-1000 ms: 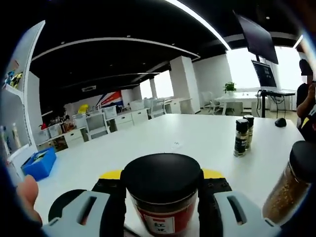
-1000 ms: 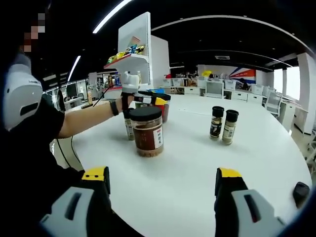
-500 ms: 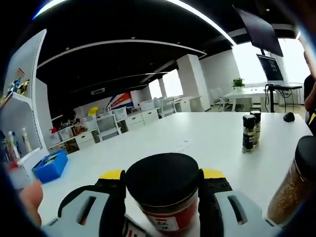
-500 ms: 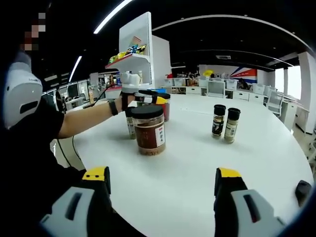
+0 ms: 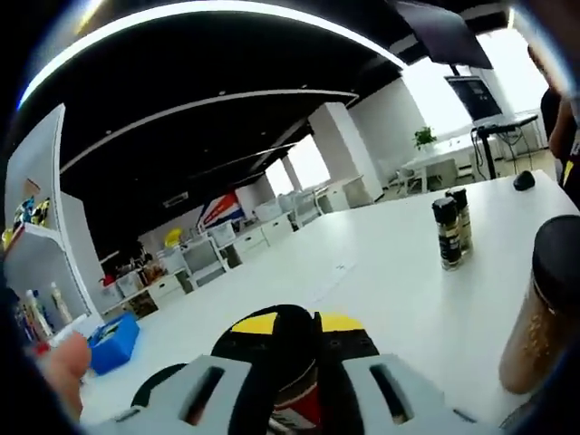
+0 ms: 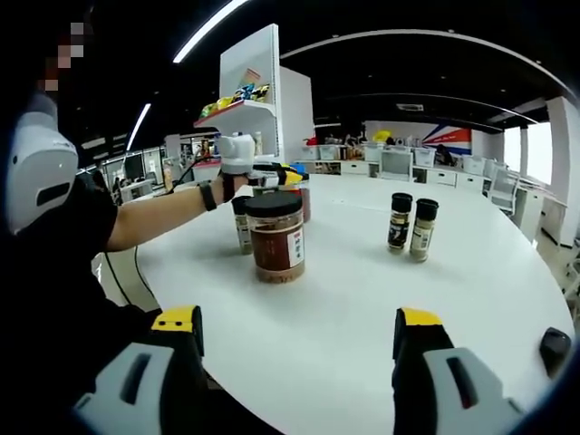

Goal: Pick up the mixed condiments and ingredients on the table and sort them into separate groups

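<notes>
On the white table [image 6: 362, 299], listed from left to right as my right gripper view shows it:

1. My left gripper [image 6: 272, 177], held out over the table's far left part in my hand [image 6: 237, 154]. In its own view [image 5: 304, 362] its jaws stand narrow around a black-lidded jar [image 5: 294, 403] with a red label, though contact with the glass is too hidden to confirm.
2. Slim bottle [image 6: 242, 227], just behind and left of the big jar, partly hidden.
3. Big jar [image 6: 276, 237], black lid, brown contents, white label, upright near the table's middle. In the left gripper view it stands at the right edge [image 5: 544, 317].
4. Two small shakers [image 6: 408, 227], black caps, upright, just beside each other, well apart from the big jar.
5. Small dark object [image 6: 553, 349] at the table's right edge; too small to identify.

My right gripper [image 6: 294, 362]: jaws wide apart, nothing between them.
</notes>
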{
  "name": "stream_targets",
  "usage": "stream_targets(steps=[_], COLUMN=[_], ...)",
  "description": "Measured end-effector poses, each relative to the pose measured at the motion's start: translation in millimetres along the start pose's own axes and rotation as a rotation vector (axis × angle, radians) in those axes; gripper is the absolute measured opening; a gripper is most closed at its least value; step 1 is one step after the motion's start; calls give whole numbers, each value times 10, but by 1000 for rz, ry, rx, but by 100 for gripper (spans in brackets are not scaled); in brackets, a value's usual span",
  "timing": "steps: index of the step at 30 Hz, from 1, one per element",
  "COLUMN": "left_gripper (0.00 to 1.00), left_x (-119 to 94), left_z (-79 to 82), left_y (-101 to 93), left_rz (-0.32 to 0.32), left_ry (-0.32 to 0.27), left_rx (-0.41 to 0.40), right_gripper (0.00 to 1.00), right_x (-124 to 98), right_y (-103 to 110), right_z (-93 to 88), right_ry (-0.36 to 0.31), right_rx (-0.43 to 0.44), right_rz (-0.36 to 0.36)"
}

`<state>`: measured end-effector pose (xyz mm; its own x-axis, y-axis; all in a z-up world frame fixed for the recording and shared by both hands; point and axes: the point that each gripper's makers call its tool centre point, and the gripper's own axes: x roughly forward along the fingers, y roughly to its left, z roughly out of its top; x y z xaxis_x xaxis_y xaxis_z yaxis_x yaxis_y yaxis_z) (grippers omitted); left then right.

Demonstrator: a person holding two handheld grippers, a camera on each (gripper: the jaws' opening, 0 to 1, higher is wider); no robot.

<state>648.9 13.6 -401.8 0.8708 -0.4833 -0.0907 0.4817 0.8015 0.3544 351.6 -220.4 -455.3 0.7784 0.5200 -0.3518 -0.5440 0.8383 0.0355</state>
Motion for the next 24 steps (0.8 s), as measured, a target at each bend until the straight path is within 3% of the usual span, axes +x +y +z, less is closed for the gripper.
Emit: stream_targets(steps=[1, 2, 4, 8, 12, 19, 24], left_gripper=[4, 2, 2, 3, 3, 4, 8], left_x=[0, -19, -20, -51, -150, -491, -946], left_z=[-9, -16, 25, 32, 175, 481, 679], left_y=[-19, 97, 39, 121, 257, 454, 517], left_rz=[-12, 46, -4, 6, 9, -6, -45], left_ry=[8, 20, -5, 3, -29, -76, -91], left_rx=[0, 40, -7, -4, -96, -171, -209], right_gripper=[83, 83, 83, 83, 83, 83, 83], right_x=[-7, -12, -20, -17, -4, -10, -2], right_y=[-5, -8, -15, -18, -5, -11, -6], right_z=[2, 4, 11, 13, 21, 35, 51], right_ry=[-1, -2, -7, -6, -7, -13, -16], right_rx=[-1, 0, 3, -2, -2, -4, -4], right_rz=[-2, -4, -5, -5, -1, -2, 2])
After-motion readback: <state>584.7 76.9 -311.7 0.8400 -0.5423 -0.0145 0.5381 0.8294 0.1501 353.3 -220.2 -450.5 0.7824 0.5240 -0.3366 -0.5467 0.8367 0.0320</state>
